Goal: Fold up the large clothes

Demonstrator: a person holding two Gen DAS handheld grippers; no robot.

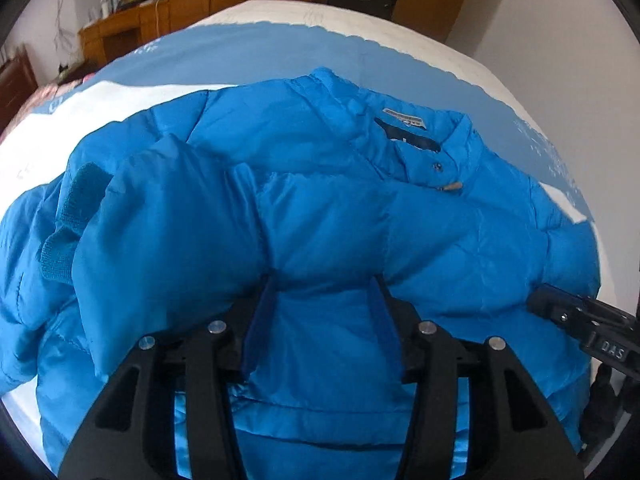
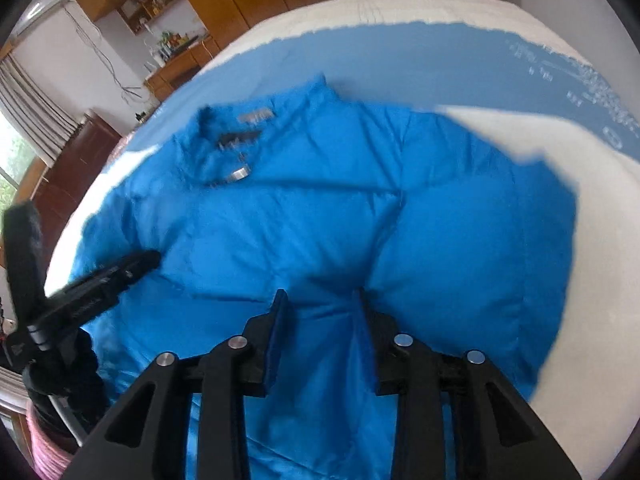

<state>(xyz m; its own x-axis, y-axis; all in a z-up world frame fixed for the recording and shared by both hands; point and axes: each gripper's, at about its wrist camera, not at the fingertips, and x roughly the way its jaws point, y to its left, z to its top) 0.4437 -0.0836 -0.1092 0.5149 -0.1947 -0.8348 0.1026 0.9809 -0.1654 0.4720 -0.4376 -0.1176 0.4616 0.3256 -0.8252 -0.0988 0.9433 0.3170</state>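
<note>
Jacket (image 1: 320, 208), a blue puffer lying collar-to-twelve-o'clock on the bed (image 1: 420, 36), is mid-fold: left gripper (image 1: 322, 284) and right gripper (image 2: 320, 294) each pinch its hem fabric at six o'clock with jaws part-open, so next probably carry it toward the collar (image 1: 416, 136).

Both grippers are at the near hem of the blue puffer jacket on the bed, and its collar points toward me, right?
Not the collar. In the left wrist view the blue puffer jacket lies on the bed with its collar at the far side, away from the left gripper and right gripper.
</note>
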